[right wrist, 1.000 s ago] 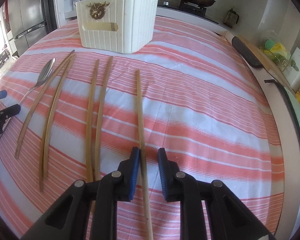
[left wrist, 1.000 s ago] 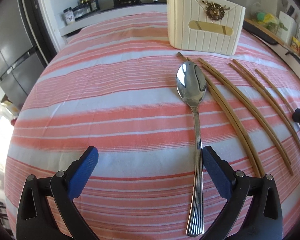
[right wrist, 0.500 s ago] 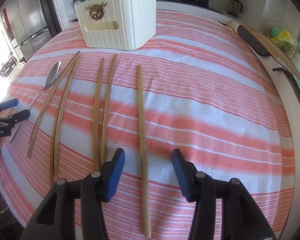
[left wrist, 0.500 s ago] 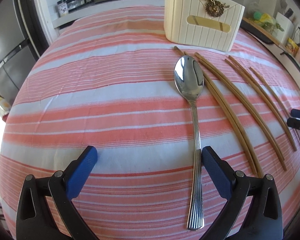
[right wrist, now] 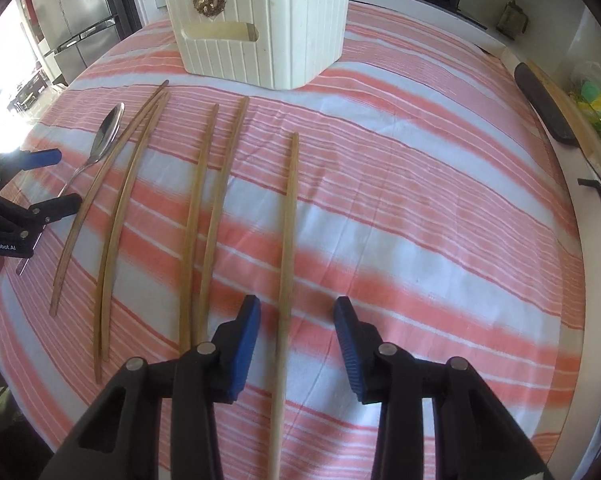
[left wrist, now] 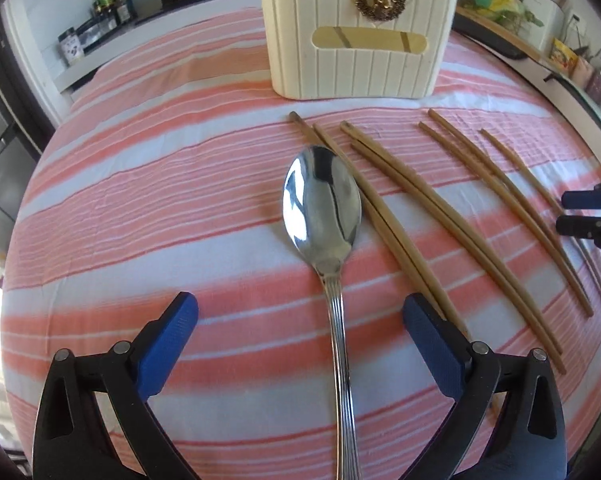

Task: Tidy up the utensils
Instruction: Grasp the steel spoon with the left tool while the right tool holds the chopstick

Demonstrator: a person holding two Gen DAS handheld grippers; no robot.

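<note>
A striped cloth [left wrist: 140, 208] in pink and white covers the whole table, and everything lies on it. At the far side stands a cream box [left wrist: 360, 36] with ribbed walls, a slot handle and a gold ornament on its face. In front of the box the wooden chopsticks [right wrist: 204, 216] lie side by side in loose pairs, running from the box toward the near edge, with a metal spoon [left wrist: 328, 248] at their left end.

The left gripper [left wrist: 300, 328] hangs over the spoon with its blue pads spread wide. The spoon's handle runs between them, about midway, and touches neither pad; the bowl lies ahead of the fingertips, pointing at the box, and brushes the nearest chopstick on its right.

The right gripper [right wrist: 298, 320] hangs over the single chopstick [right wrist: 287, 240] that lies apart at the right end of the row. Its jaws are closing, yet a clear gap shows on both sides of the stick, which sits nearer the left pad. The stick lies flat on the cloth.
</note>
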